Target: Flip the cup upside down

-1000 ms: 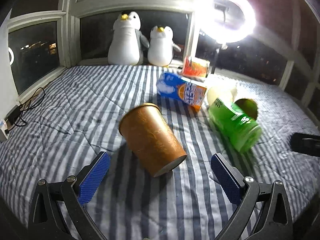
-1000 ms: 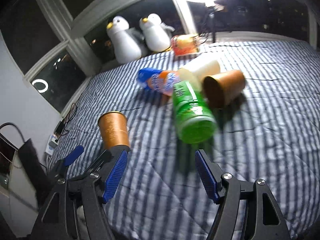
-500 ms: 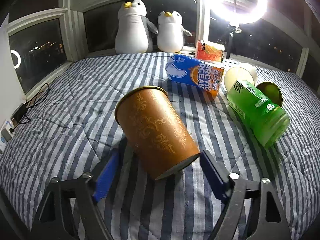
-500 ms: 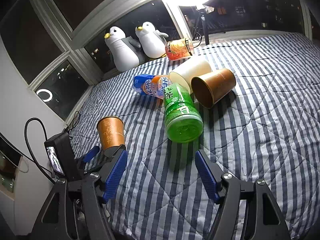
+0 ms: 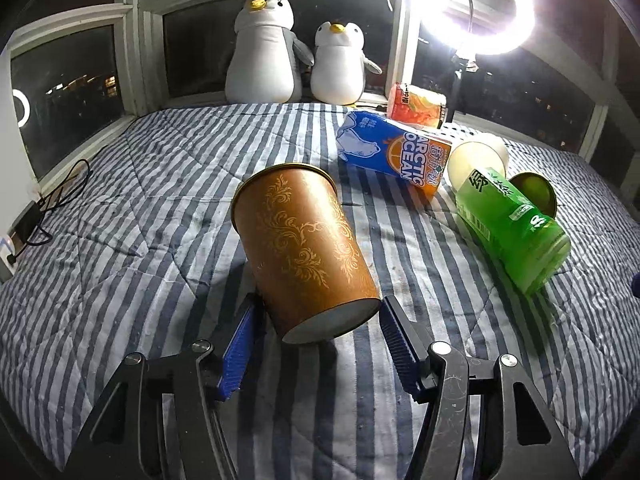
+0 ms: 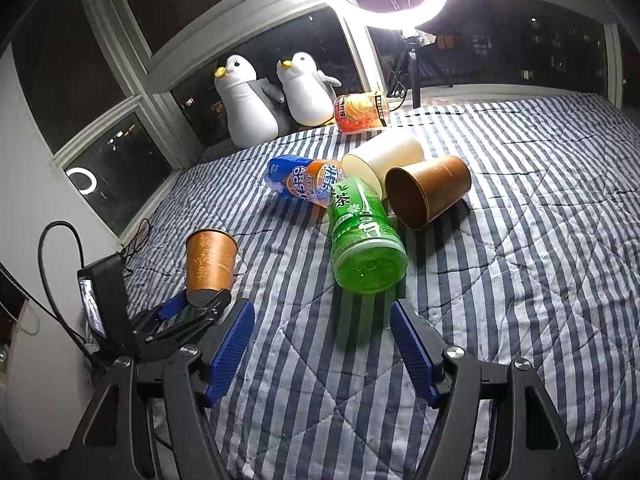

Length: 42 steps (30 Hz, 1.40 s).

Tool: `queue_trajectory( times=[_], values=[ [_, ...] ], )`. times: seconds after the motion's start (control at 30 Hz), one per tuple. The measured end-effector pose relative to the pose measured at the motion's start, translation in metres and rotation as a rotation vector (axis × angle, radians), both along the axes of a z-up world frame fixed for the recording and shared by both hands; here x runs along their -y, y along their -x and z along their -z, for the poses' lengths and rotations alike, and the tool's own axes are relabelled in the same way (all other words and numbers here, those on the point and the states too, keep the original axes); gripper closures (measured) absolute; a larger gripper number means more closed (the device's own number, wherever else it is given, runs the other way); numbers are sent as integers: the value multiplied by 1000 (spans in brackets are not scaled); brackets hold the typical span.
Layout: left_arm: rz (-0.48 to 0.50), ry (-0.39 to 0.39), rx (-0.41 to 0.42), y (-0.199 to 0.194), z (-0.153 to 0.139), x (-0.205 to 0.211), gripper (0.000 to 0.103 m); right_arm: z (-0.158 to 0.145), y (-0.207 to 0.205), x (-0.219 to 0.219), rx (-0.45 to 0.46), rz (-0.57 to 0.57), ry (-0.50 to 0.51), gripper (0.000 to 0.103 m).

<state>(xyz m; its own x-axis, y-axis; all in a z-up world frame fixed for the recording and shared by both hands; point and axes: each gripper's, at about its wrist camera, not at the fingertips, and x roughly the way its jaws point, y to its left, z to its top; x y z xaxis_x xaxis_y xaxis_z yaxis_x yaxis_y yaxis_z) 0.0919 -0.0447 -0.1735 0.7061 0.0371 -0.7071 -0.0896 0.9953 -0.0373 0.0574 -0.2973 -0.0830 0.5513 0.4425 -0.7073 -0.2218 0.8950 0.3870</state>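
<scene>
An orange patterned cup (image 5: pixel 304 248), tilted above the striped quilt (image 5: pixel 120 240), is clamped at its base by the left gripper (image 5: pixel 316 336); pad contact is partly hidden. The right gripper (image 6: pixel 320 344) is held open, empty.

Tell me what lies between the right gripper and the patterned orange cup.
In the right wrist view, only striped bedding separates right gripper from orange cup.

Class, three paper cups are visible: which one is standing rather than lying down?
The gold-patterned orange cup between the left gripper fingers; the cream cup and brown cup lie sideways.
</scene>
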Motion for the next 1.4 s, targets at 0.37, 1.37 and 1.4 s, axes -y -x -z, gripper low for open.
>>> queue_trajectory(
  times=[0.37,1.37,1.4],
  values=[
    [53,-39,34,7,-24,-10,39,1,1,-16,10,-26,12,36],
    [73,63,36,-59,-43,-70,41,-9,2,-66,82,-56,128,36],
    [74,68,32,-61,-42,-72,41,-9,2,-68,82,-57,129,36]
  ],
)
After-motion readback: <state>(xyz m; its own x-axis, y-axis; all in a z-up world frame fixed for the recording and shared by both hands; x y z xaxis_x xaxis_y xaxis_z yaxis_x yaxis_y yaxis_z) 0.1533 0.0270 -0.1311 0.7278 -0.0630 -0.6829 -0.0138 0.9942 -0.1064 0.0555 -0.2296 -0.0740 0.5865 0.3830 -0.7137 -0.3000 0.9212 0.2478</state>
